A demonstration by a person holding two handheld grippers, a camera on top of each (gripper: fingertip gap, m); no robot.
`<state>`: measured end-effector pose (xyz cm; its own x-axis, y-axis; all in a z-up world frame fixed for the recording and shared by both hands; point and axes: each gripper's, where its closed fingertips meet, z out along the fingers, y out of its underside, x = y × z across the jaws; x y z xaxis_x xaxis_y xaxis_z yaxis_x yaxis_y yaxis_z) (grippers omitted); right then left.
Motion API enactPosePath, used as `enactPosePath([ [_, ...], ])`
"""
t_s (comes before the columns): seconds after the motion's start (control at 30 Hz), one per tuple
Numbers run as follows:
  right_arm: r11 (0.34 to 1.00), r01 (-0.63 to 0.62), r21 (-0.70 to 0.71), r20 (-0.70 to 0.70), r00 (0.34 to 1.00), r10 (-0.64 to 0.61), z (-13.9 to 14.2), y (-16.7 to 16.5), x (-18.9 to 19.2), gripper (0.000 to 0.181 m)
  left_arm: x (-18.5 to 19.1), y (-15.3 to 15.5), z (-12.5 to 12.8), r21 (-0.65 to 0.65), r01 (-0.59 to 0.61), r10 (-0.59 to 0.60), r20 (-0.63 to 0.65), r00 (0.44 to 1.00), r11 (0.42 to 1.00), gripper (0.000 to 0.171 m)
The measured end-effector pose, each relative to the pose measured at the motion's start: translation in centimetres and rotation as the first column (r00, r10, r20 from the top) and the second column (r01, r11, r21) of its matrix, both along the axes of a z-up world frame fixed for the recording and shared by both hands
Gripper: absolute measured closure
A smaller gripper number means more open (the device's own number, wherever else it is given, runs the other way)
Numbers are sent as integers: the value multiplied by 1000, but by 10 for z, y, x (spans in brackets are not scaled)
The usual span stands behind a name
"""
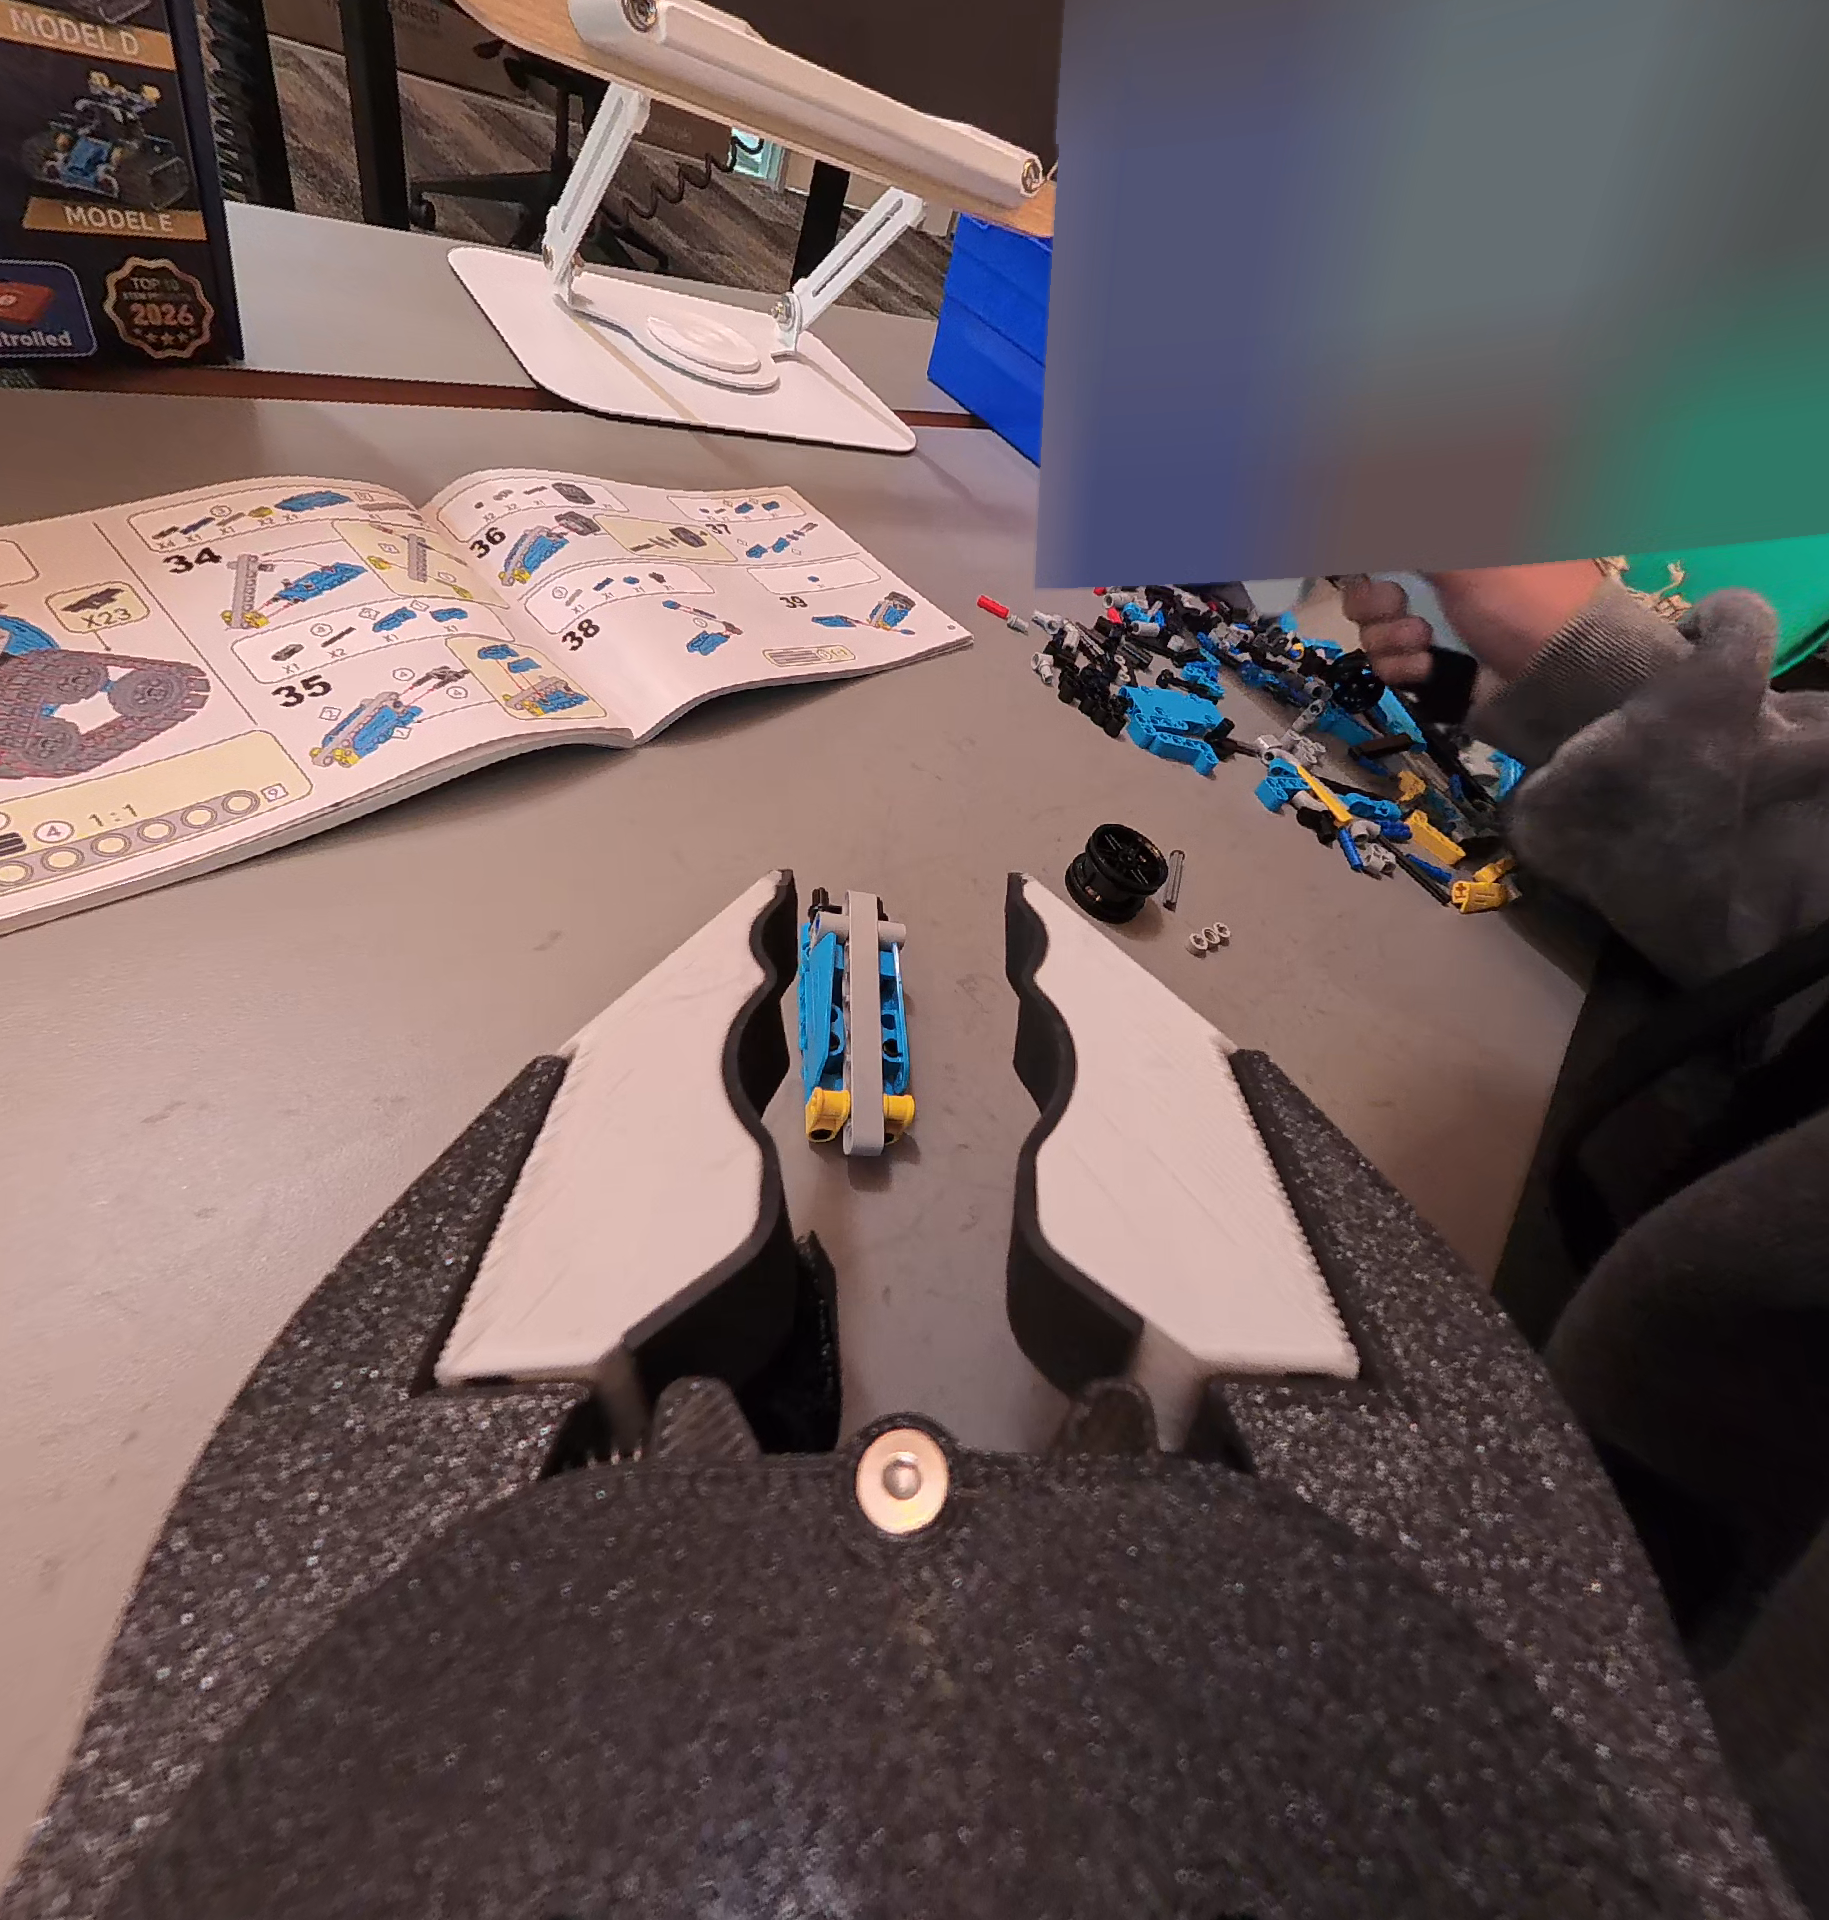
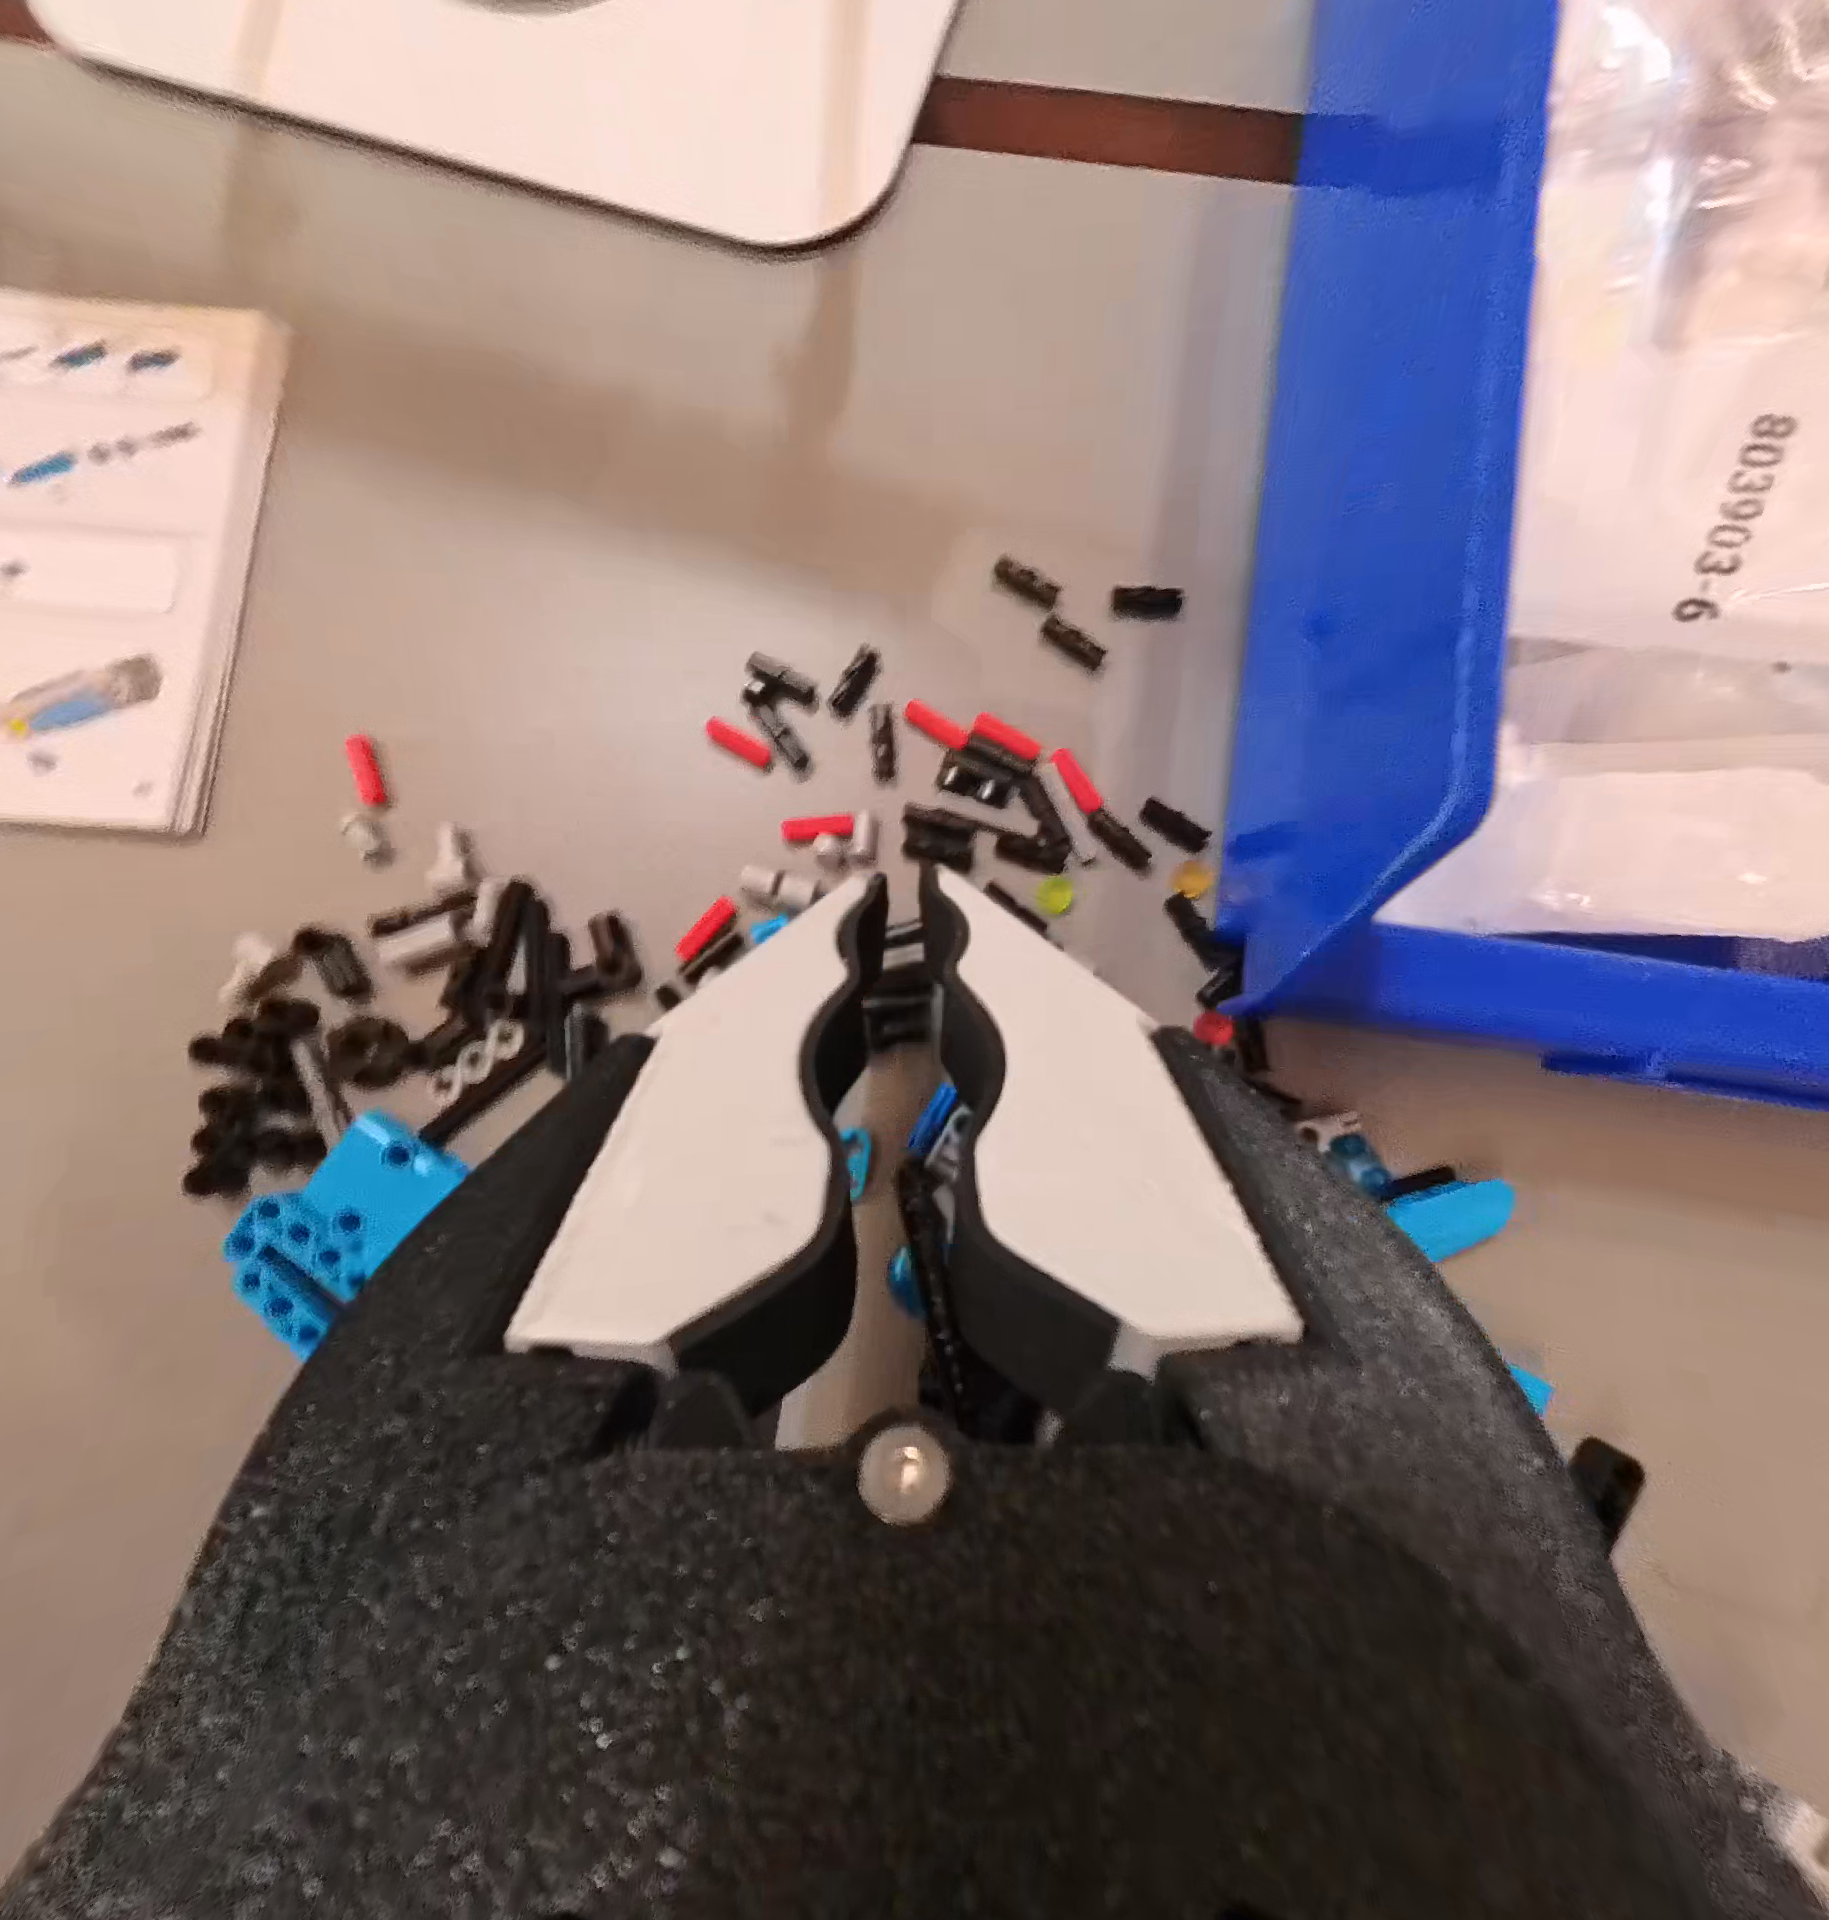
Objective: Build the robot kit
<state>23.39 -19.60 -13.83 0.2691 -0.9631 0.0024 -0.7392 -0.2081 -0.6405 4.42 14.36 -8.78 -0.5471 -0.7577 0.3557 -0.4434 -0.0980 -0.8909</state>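
Blue-and-grey brick assembly (image 1: pixel 853 1023) with yellow end pieces is seen lying on the grey table (image 1: pixel 266 1143), between the widely spread fingers of the left gripper (image 1: pixel 899 883), closer to the left finger; contact cannot be told. A black wheel (image 1: pixel 1116 871) lies near the right fingertip, an open instruction booklet (image 1: pixel 370 665) further left. The right gripper (image 2: pixel 902 883) is nearly closed over scattered black, red and grey pins (image 2: pixel 951 790), beside a blue bin (image 2: pixel 1377 623); whether a piece is pinched cannot be told.

Light: even, soft, from overhead; my shadows faint. Left view sharp, edges bowed. Right view motion-blurred throughout.
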Motion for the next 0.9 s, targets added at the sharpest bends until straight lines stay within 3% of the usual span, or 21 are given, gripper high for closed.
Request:
enactPosePath([
  [0.13, 993, 88, 84, -23, 996, -86, 3, 1, 22, 176, -1, 0, 3, -29, 6, -6, -1, 1000, 1000, 132],
  [0.23, 992, 109, 58, -35, 994, -108, -3, -2, 28, 176, -2, 0, 3, -52, 8, -8, -7, 1000, 999, 132],
  [0.4, 995, 96, 40, -64, 994, -94, -19, 4, 30, 176, -2, 3, 5, -84, 4, -5, -15, 1000, 996, 132],
  [0.7, 997, 71, 20, -49, 996, -70, -19, 1, 27, 178, -2, 2, 4, -85, 4, -5, -20, 1000, 996, 132],
  [0.9, 996, 2, -93, -50, 999, -7, -20, 2, 19, 178, -2, 2, 4, -88, 4, -6, -21, 1000, 996, 132],
])
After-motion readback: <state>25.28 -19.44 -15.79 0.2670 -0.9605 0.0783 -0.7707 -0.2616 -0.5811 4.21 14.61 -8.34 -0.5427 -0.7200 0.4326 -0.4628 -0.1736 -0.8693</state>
